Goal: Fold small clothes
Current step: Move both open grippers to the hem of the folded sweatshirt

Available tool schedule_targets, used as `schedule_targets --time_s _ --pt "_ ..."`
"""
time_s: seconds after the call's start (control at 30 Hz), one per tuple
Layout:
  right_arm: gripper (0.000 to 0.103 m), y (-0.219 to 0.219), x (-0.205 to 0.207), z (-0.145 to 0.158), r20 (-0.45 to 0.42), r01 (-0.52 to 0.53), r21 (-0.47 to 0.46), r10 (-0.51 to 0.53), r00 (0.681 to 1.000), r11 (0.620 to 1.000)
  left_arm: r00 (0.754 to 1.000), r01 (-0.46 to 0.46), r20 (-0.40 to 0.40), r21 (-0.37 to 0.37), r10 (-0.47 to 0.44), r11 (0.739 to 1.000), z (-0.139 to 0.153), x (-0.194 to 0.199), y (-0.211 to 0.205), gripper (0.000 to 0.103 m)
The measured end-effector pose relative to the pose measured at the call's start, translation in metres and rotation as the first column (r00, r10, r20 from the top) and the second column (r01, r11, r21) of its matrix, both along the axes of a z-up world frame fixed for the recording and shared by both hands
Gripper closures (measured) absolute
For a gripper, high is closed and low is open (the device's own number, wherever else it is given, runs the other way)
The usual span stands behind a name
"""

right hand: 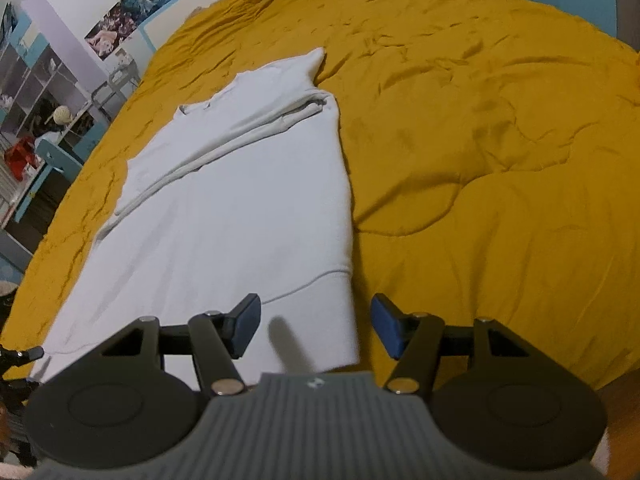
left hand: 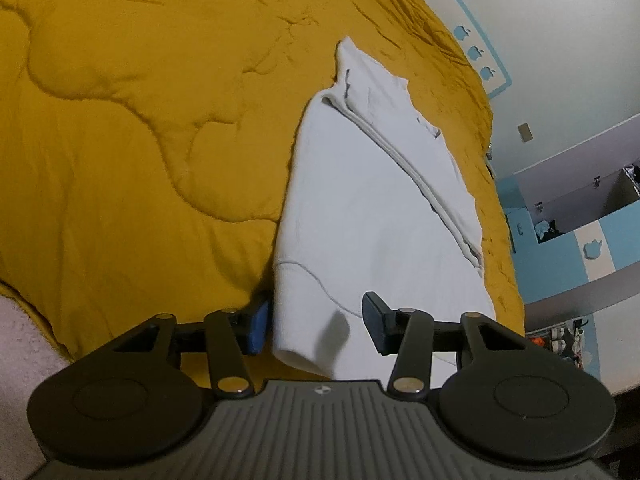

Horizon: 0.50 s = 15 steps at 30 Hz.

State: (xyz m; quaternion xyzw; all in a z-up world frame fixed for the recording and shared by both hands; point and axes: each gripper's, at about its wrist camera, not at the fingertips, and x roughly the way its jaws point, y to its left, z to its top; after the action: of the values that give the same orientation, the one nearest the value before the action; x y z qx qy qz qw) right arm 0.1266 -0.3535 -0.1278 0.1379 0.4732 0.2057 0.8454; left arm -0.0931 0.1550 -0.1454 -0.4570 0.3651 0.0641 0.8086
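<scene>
White garment (left hand: 360, 220) | folded lengthwise, flat on yellow quilt (left hand: 120, 120) | left claw (left hand: 316, 324), right claw (right hand: 316, 328) wide, straddling hem corners

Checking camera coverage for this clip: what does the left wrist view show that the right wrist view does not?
Only the left wrist view: the left tongs, open, straddling the near left corner of the white garment, and apple cut-outs on the wall.

Only the right wrist view: the right tongs, open, straddling the garment's near right corner, posters on the wall, and open shelving.

Both: the garment, partly folded with a sleeve laid diagonally across it, lying on the mustard quilt.
</scene>
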Motion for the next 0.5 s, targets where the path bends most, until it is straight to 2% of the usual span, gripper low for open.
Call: schedule_targets --time_s 0.2,0.4,0.43,0.47,0.5 --pt "0.044 0.007 0.002 -0.005 -0.009 0.001 0.021 -0.001 1.000 1.000 0.999 0.029 0.022 -0.028 -0.028 0.999 -0.003 0.008 -0.007 0.048" --pt "0.039 0.009 0.000 -0.006 -0.005 -0.020 0.023 0.020 1.000 1.000 0.999 0.024 0.028 -0.058 -0.022 0.998 -0.007 0.007 -0.006 0.049" --pt "0.040 0.010 0.000 -0.005 -0.001 -0.024 0.016 0.024 1.000 1.000 0.999 0.029 0.033 -0.057 -0.027 0.998 -0.007 0.006 -0.006 0.055" --pt "0.046 0.011 -0.001 -0.004 0.007 -0.023 0.003 0.023 1.000 1.000 0.999 0.032 0.038 -0.058 -0.030 0.998 -0.006 0.006 -0.007 0.065" --pt "0.066 0.012 -0.002 -0.004 0.013 -0.022 -0.013 0.023 1.000 1.000 0.998 0.038 0.049 -0.072 -0.035 0.997 -0.007 0.007 -0.007 0.073"
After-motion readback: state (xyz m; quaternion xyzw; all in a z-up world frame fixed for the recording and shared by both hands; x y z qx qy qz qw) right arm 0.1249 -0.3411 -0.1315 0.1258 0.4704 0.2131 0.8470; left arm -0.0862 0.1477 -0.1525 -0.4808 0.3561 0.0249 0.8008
